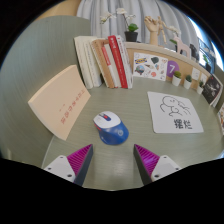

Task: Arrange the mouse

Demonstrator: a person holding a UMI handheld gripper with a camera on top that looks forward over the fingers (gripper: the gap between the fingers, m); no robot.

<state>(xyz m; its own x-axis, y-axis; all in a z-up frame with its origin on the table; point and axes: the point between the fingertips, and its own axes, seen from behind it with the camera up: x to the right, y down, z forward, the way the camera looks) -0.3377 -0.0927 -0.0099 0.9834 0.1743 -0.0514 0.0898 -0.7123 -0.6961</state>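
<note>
On a pale green table (pixel 45 60), the gripper (pixel 113 160) hangs with its 2 fingers spread wide, nothing between the pink pads (pixel 77 158) but bare tabletop. The mouse (pixel 111 128) — white on top, blue along its near side — rests on the table just ahead of the fingers, at 12 o'clock from the gap between them and clear of both pads.

At 10 o'clock from the mouse lies a tan booklet (pixel 62 101) with red print, set at an angle. At 2 o'clock lies a white sheet (pixel 178 110) bearing a line drawing and dark characters. Directly beyond the mouse, at 12 o'clock, a row of books (pixel 104 62) leans together, 1 with a red spine among pale ones. To their right a white card (pixel 147 68) with small pictures stands propped — beside it a small purple pot (pixel 171 68). Farther back, a green plant (pixel 132 32) in a dark pot sits on a shelf, with light curtains (pixel 105 12) behind.
</note>
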